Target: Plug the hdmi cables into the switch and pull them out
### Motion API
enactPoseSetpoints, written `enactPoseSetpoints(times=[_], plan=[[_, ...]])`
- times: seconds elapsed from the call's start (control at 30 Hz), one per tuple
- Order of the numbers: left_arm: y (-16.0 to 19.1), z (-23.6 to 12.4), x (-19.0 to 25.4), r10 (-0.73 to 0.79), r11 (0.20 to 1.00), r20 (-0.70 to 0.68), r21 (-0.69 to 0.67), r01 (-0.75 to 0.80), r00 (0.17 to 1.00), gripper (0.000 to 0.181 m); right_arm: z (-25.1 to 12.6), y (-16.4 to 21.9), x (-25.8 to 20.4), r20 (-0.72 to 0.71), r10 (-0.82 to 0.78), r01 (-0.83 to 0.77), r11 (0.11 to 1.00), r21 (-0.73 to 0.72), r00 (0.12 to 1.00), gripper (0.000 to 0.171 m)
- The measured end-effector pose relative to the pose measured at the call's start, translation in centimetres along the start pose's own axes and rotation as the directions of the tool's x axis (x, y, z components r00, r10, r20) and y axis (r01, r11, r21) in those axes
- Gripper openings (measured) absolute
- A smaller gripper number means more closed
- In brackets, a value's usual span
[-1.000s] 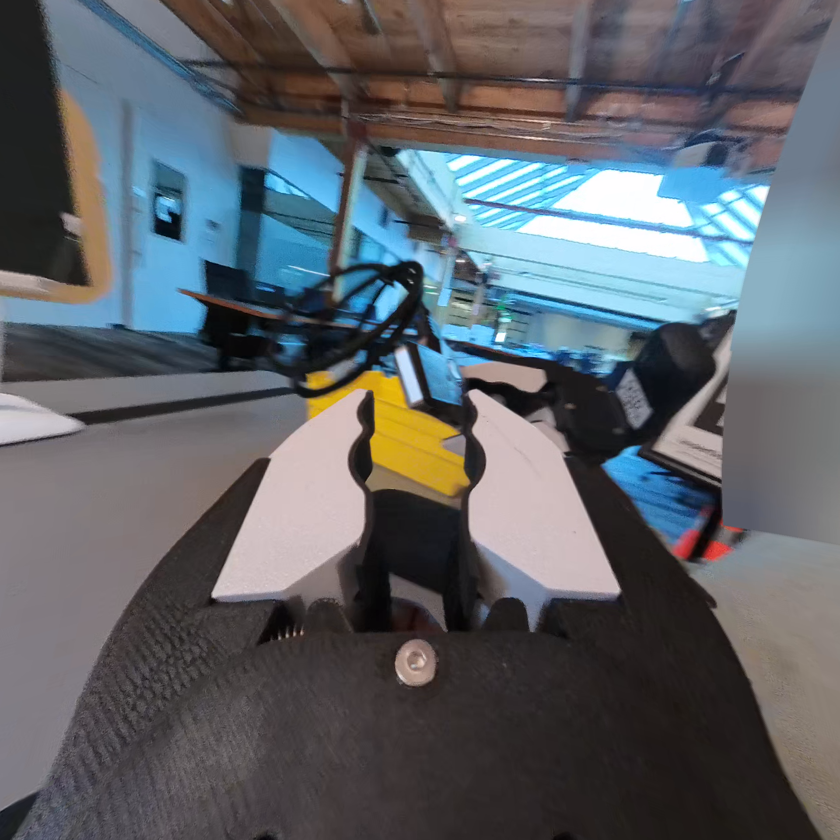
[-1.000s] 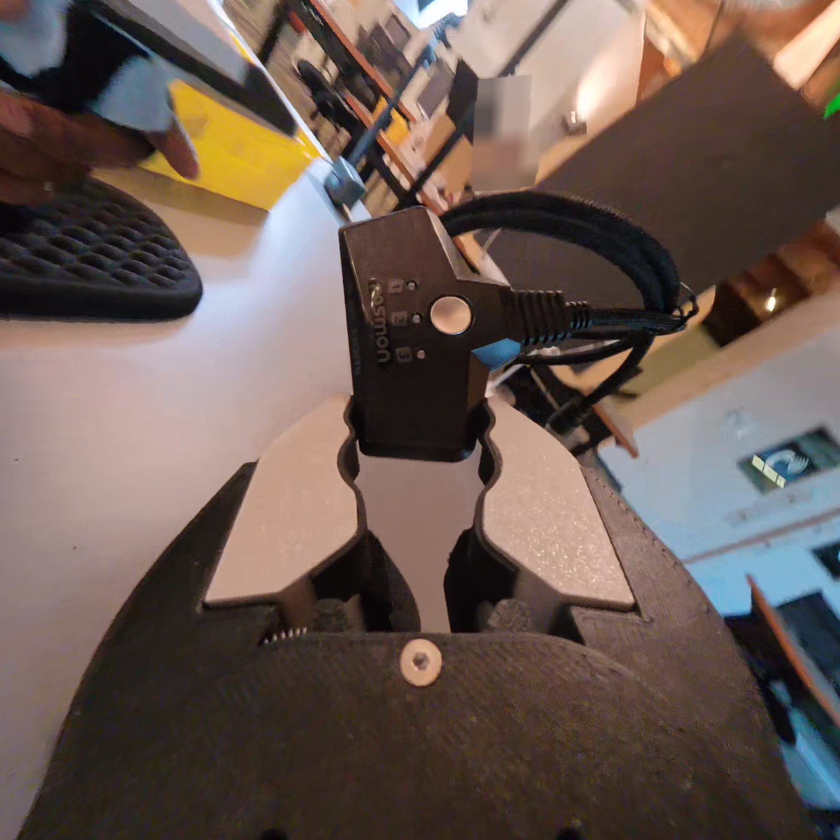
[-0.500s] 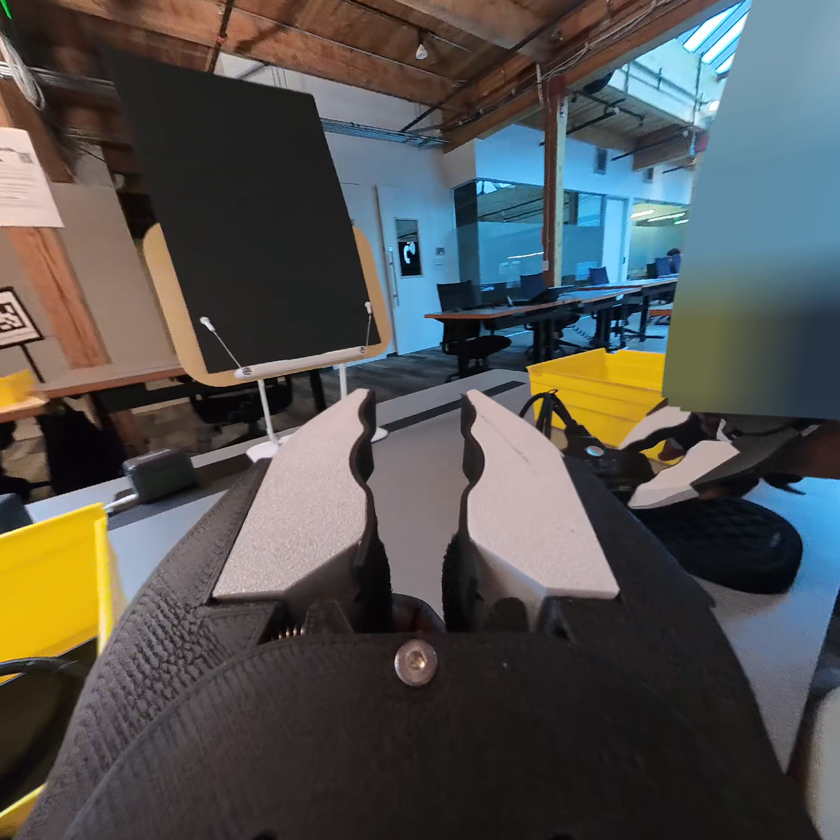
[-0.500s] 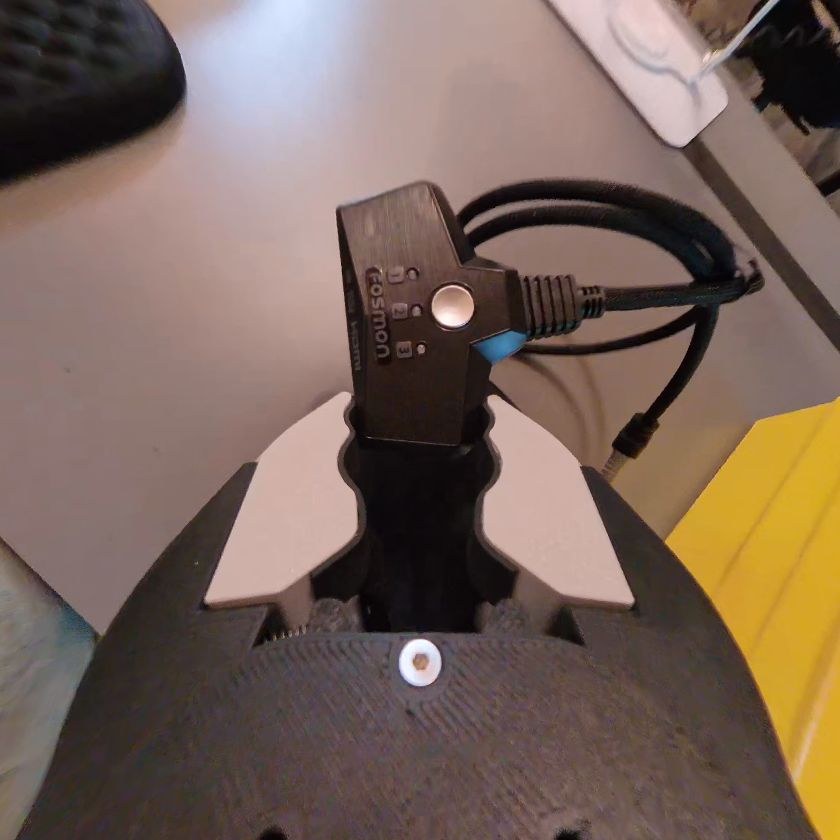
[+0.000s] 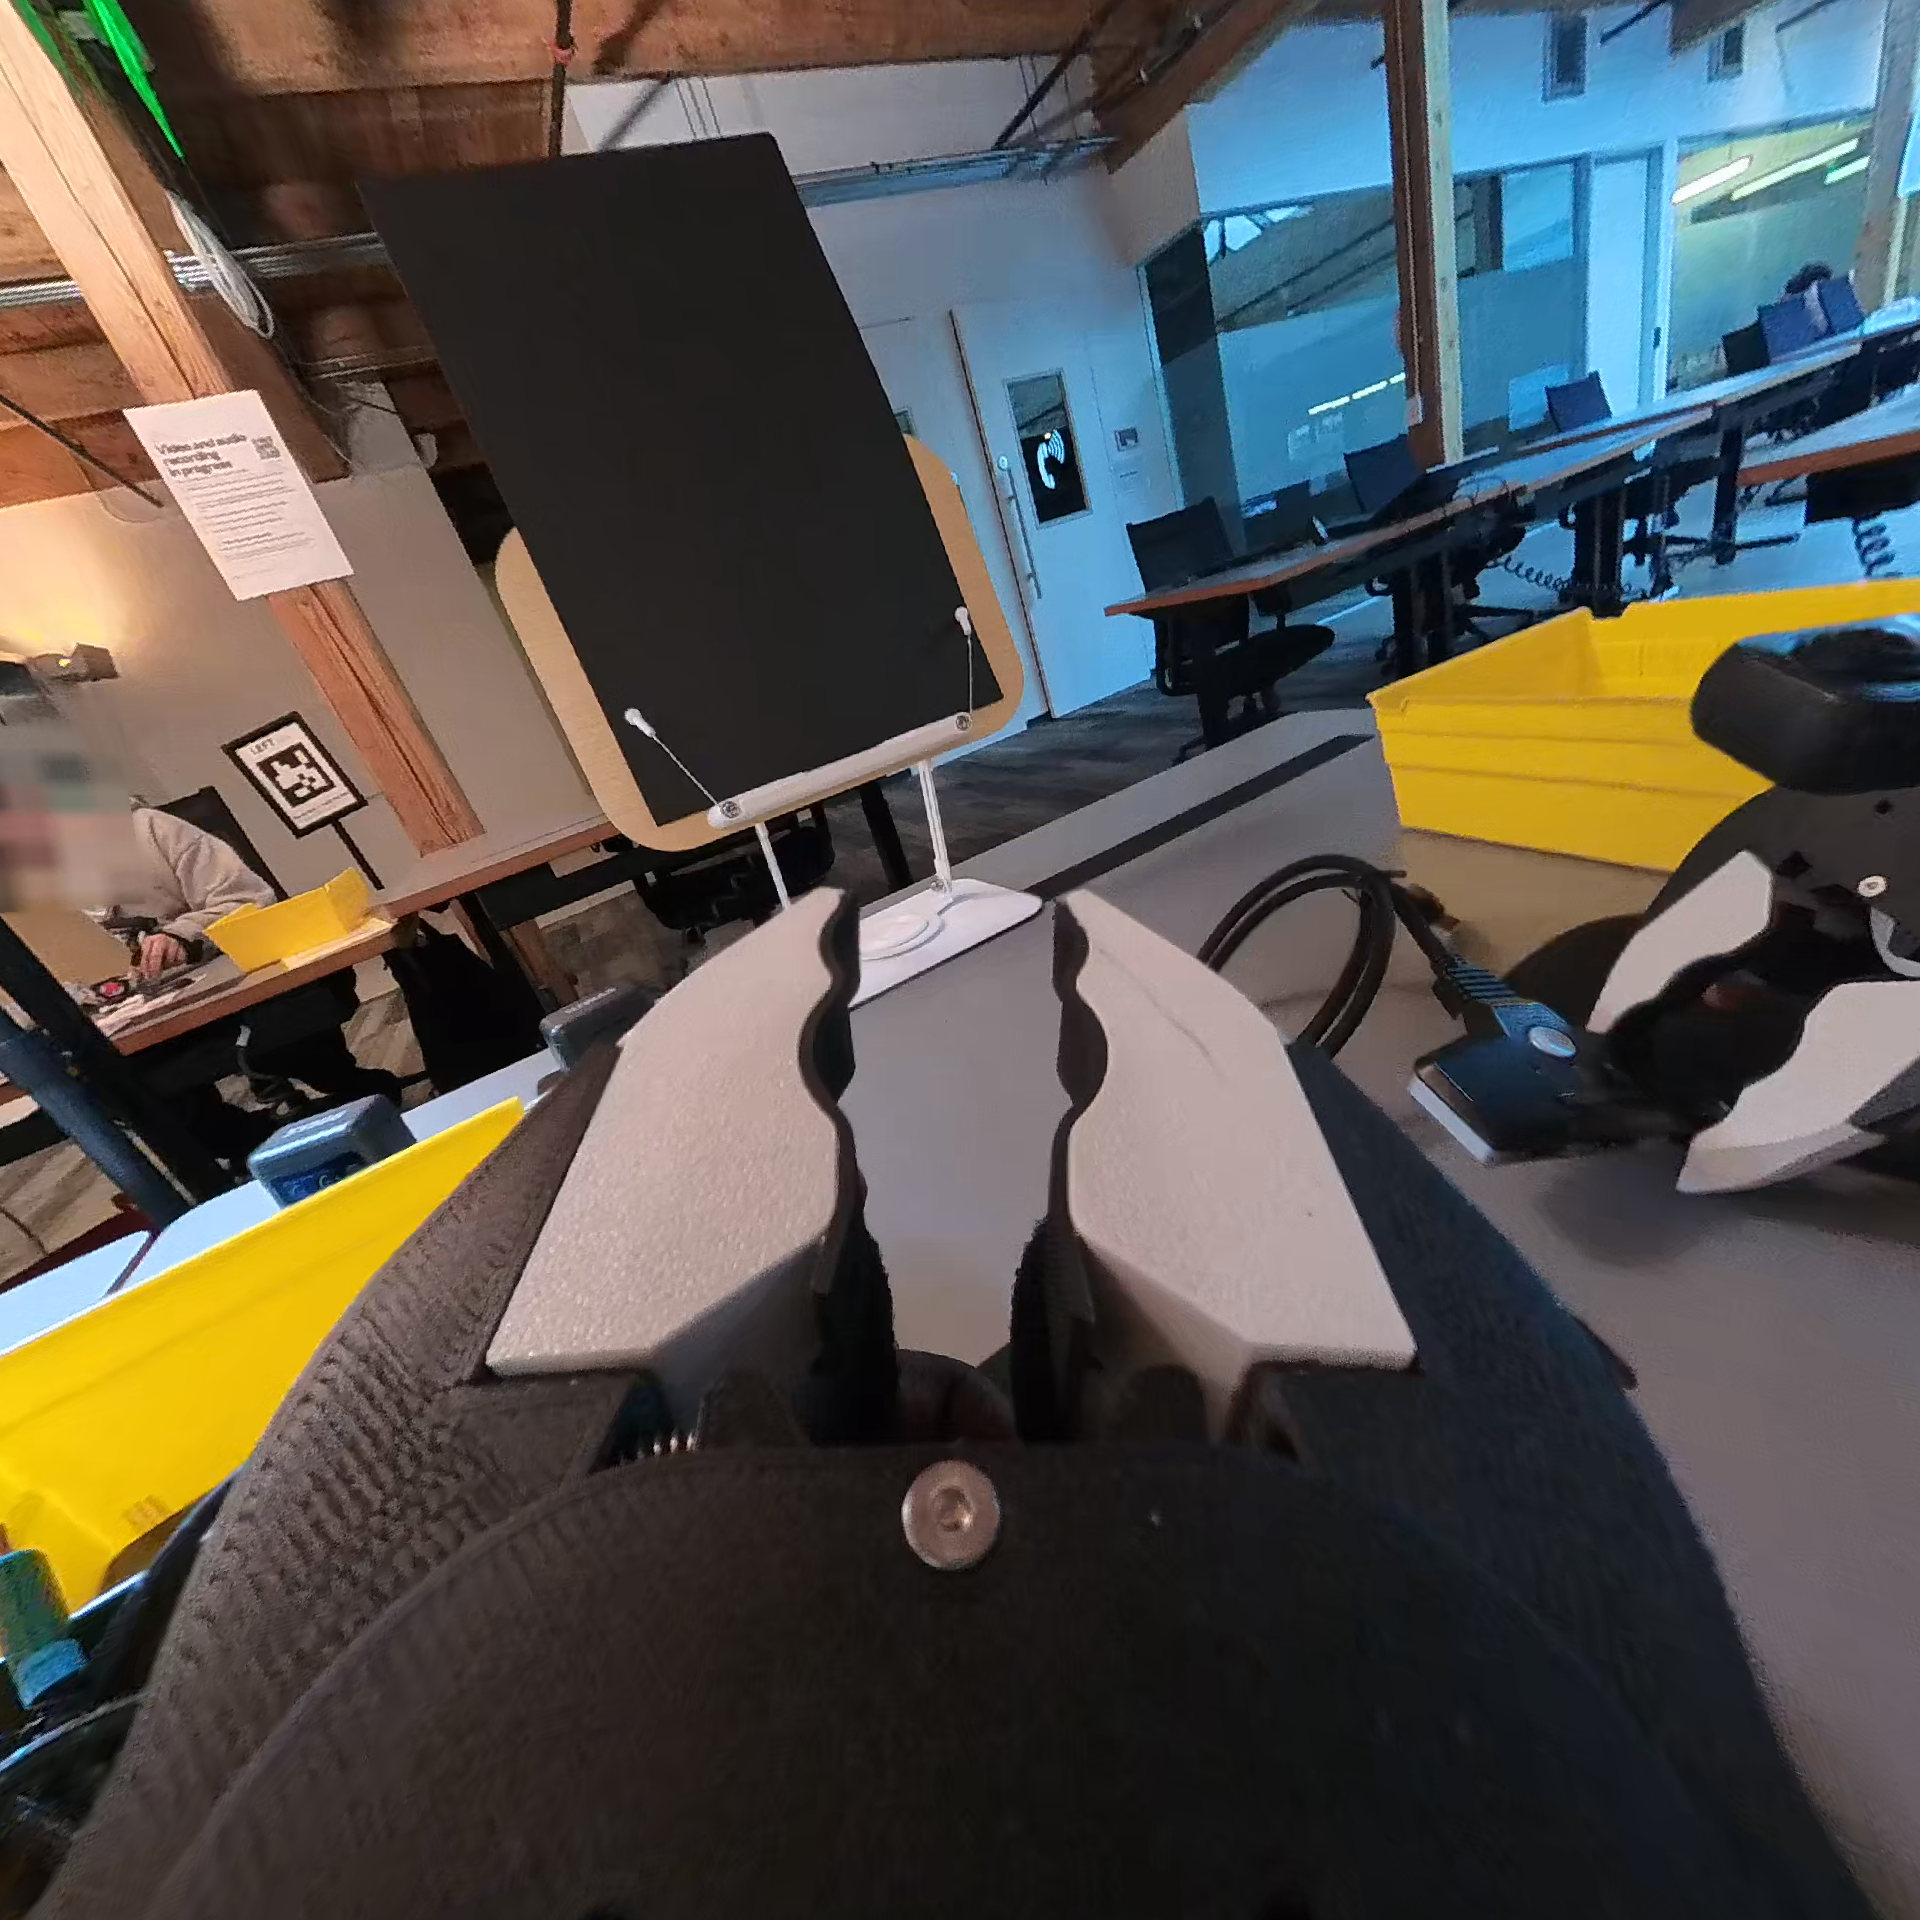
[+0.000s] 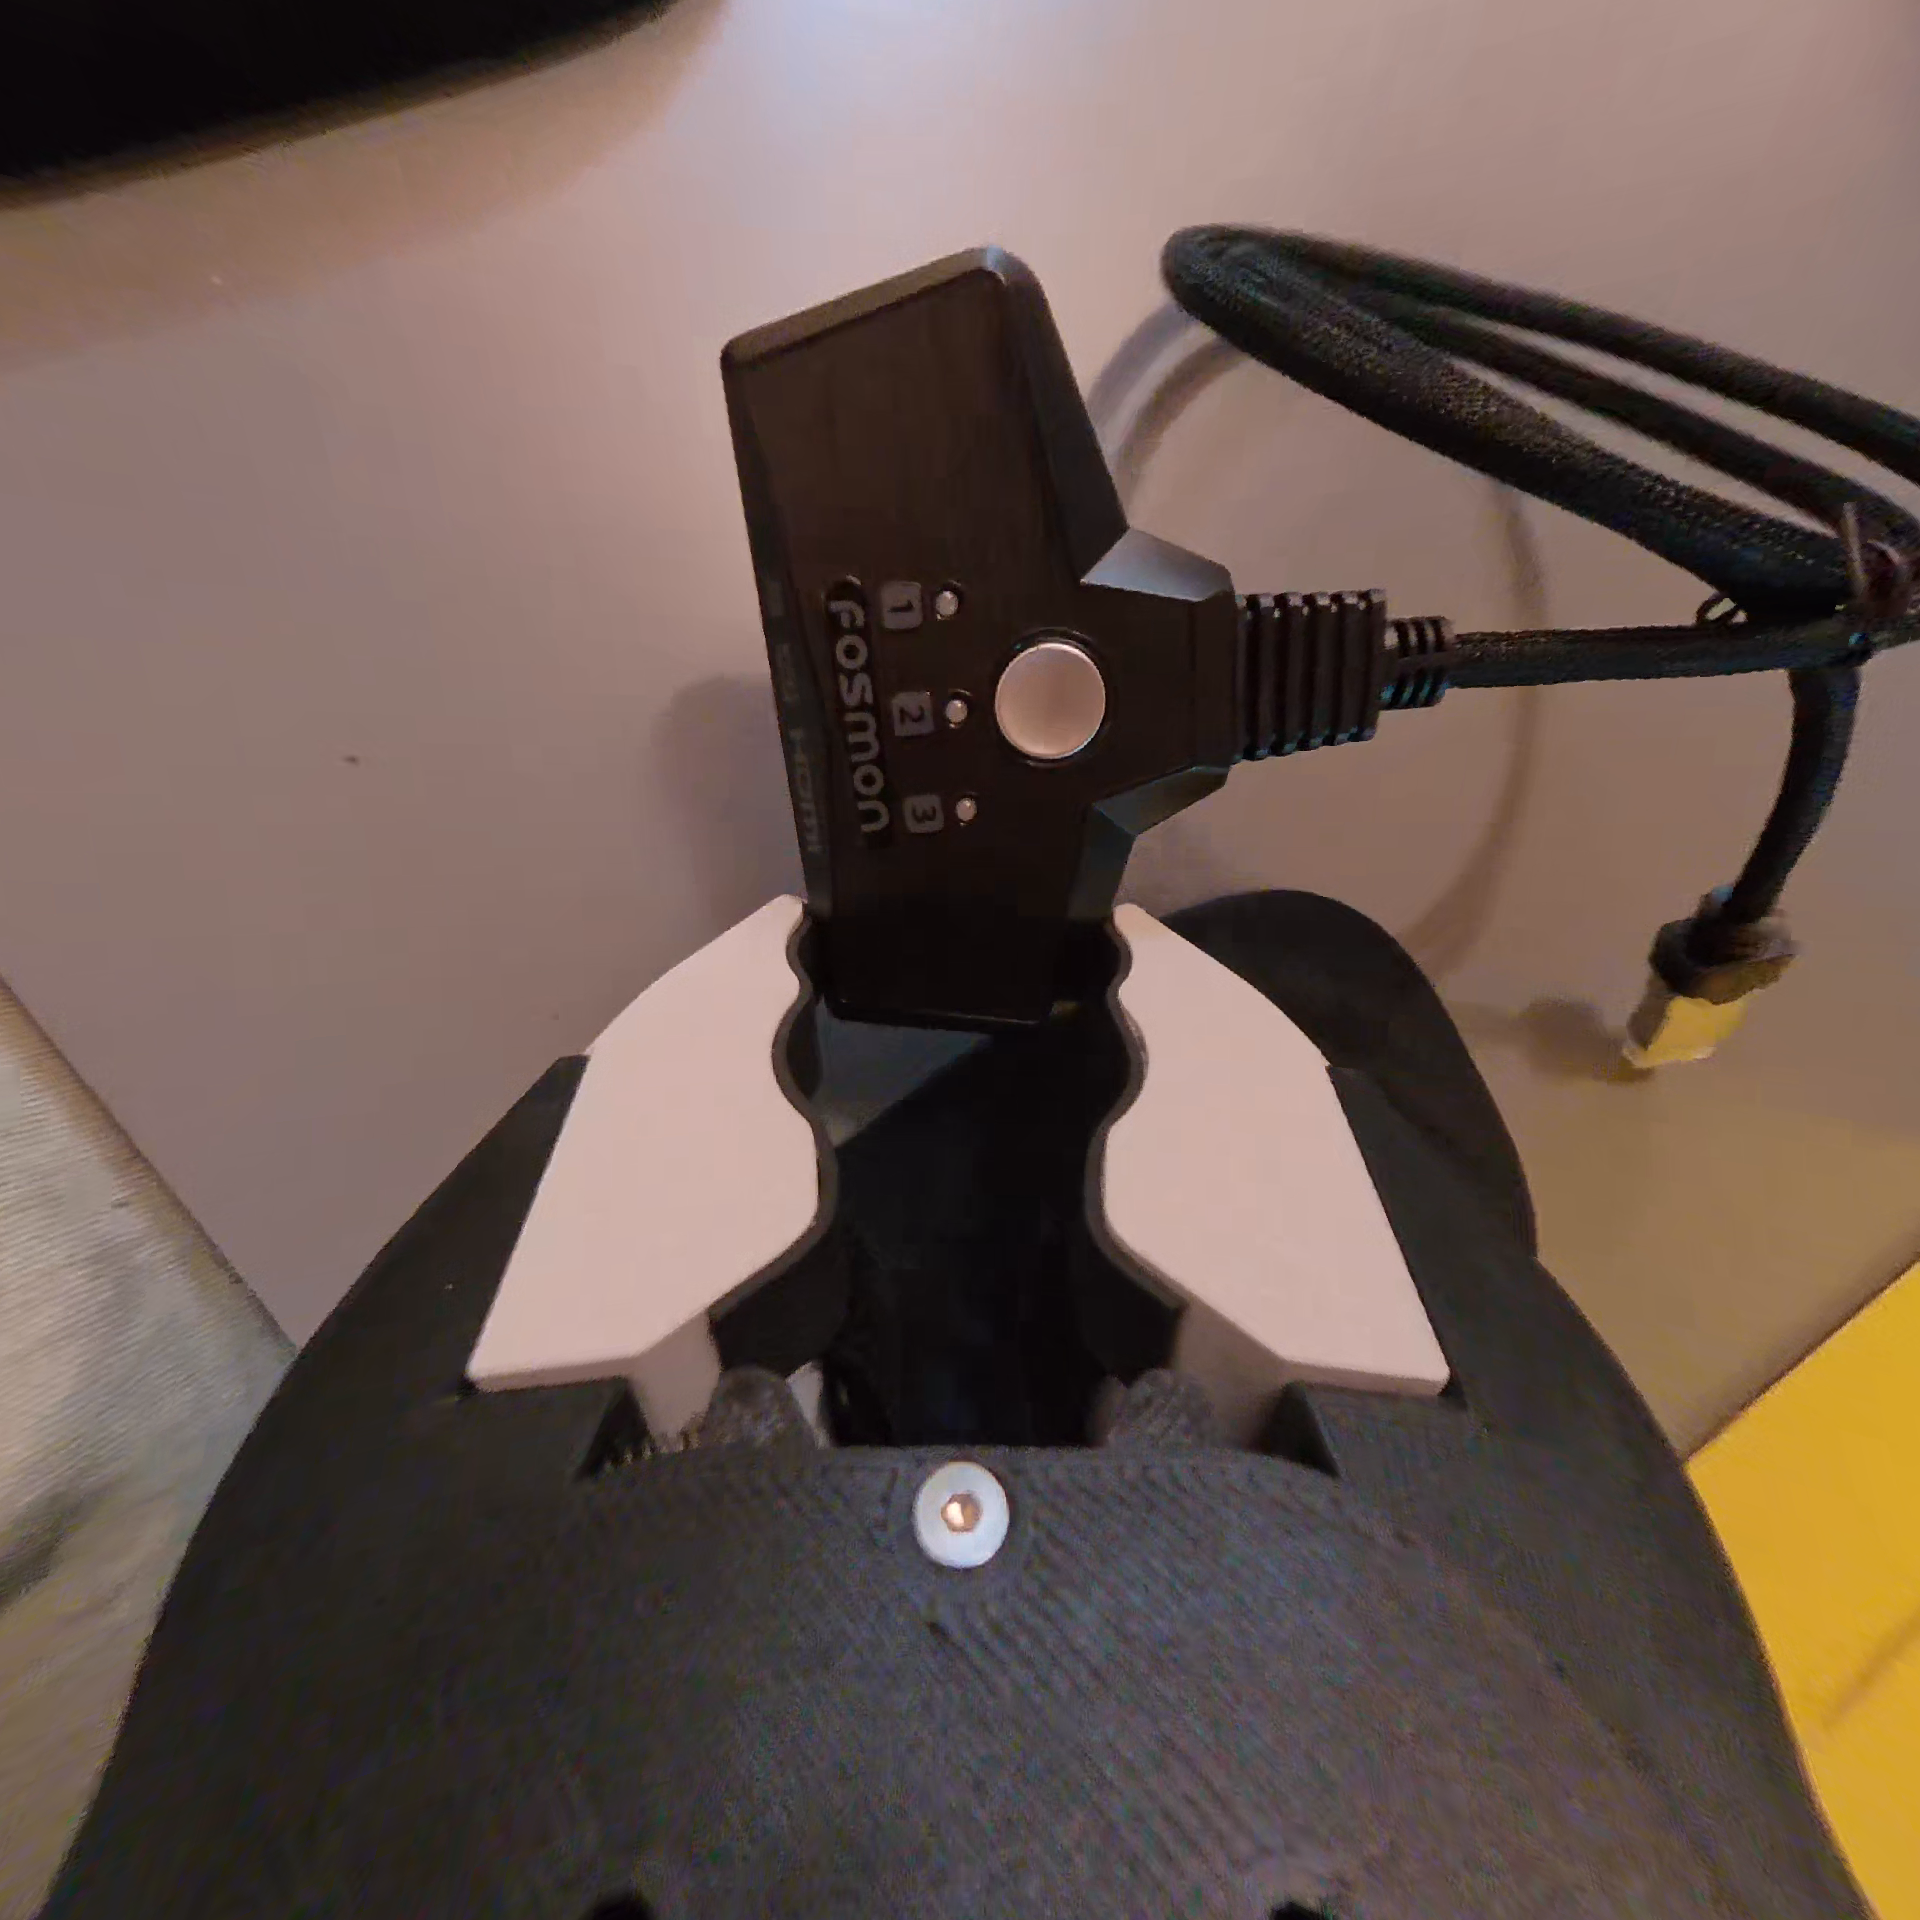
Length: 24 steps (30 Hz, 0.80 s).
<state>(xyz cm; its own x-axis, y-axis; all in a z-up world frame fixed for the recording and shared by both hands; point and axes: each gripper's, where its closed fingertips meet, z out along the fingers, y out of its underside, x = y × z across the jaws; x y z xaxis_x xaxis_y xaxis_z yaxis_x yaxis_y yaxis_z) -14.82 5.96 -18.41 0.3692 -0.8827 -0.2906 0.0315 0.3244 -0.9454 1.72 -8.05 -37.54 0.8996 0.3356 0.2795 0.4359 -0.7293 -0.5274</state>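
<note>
The black HDMI switch (image 6: 935, 675) has a round silver button and three numbered lights. My right gripper (image 6: 961, 925) is shut on its near end and holds it low over the grey table (image 6: 364, 623). Its own braided black cable (image 6: 1558, 416) is coiled to the right and ends in a loose gold plug (image 6: 1683, 1008). My left gripper (image 5: 951, 925) is open and empty over the table. In the left wrist view the right gripper (image 5: 1766, 1039) holds the switch (image 5: 1496, 1070) at the right, with the cable loop (image 5: 1309, 935) behind it.
A black board on a white stand (image 5: 675, 468) stands at the back of the table. One yellow bin (image 5: 1558, 748) is at the back right and another (image 5: 208, 1299) at the near left. A person sits at a far table on the left.
My right gripper has brought the switch down from the air to just above the table, and the cable now lies on it. My left gripper has swung to face the board and stays open.
</note>
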Motion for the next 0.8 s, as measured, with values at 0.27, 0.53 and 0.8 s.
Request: enactPoseSetpoints(times=[0.27,0.53,0.8], plan=[[0.8,0.1,0.2,0.075,0.996,-0.004,-0.05,-0.075,0.997,0.035,1.3,-1.4,0.4,-0.026,0.087,-0.085,0.994,0.071,0.996,0.051],[0.9,-0.1,0.1,0.085,0.995,-0.004,-0.054,-0.085,0.996,0.035,-0.4,-2.1,2.7,-0.157,0.109,-0.086,0.985,0.147,0.982,0.051],[1.3,0.4,1.2,0.111,0.992,-0.042,-0.057,-0.113,0.993,0.036,-4.7,1.7,7.7,-0.449,0.124,-0.147,0.989,-0.017,0.885,0.05]])
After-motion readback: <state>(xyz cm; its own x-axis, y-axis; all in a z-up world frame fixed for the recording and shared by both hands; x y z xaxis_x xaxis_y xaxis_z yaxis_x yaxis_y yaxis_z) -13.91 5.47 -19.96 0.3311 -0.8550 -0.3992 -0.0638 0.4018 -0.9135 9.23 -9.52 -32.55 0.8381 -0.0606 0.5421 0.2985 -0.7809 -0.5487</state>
